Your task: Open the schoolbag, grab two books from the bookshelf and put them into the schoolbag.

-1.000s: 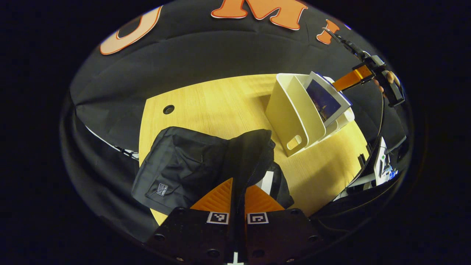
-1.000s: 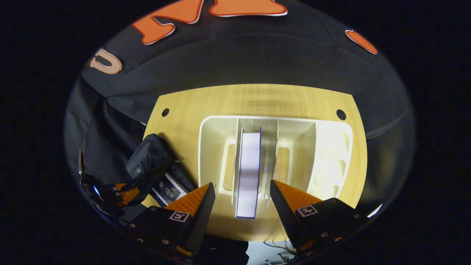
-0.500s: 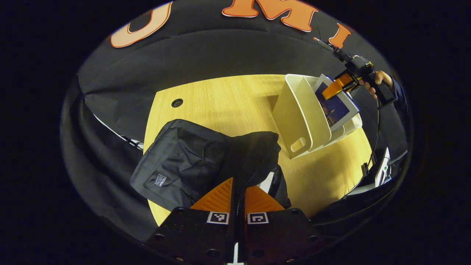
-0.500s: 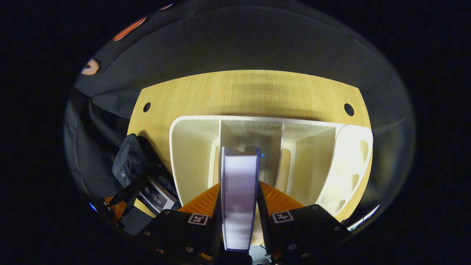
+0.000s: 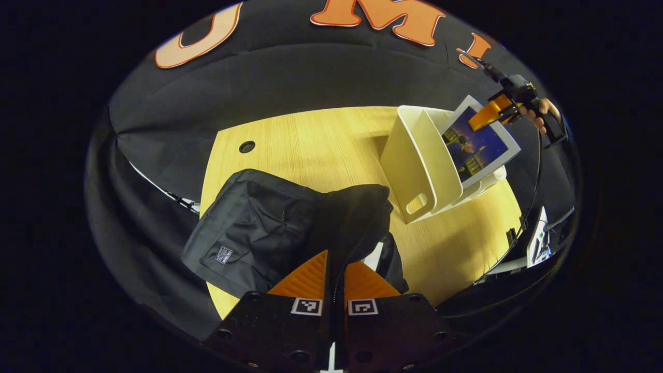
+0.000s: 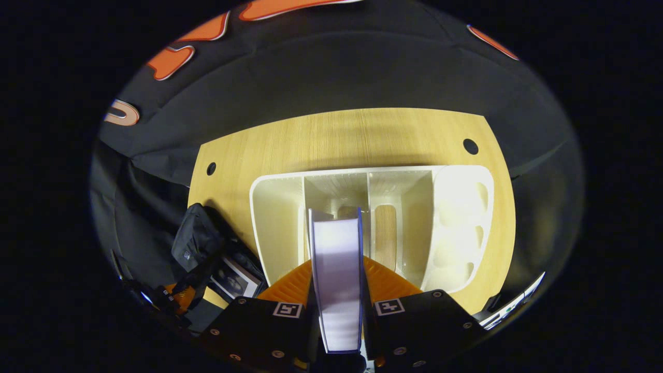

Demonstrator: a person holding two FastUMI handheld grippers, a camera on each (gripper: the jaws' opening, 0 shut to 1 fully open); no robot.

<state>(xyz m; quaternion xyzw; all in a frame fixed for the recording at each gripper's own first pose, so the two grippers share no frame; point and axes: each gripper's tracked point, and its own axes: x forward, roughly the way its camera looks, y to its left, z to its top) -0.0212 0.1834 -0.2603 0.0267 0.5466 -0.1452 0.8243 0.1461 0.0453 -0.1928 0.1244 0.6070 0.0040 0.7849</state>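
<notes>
**Book lifted from the shelf, bag well off to the lower left**

Book [image 6: 336, 282] clamped between both fingers of right gripper [image 6: 337, 290], page edge toward the camera, long axis running straight ahead along the fingers, lower end just above the bookshelf [image 6: 279, 217] slots. Schoolbag [image 6: 199, 241] at lower left of the right gripper view, mouth pulled up by left gripper [image 5: 334, 272], shut tight on the flap's zipper edge. Another book [image 6: 234, 278] already lying inside. Likely next: carrying left and down into that mouth.
</notes>
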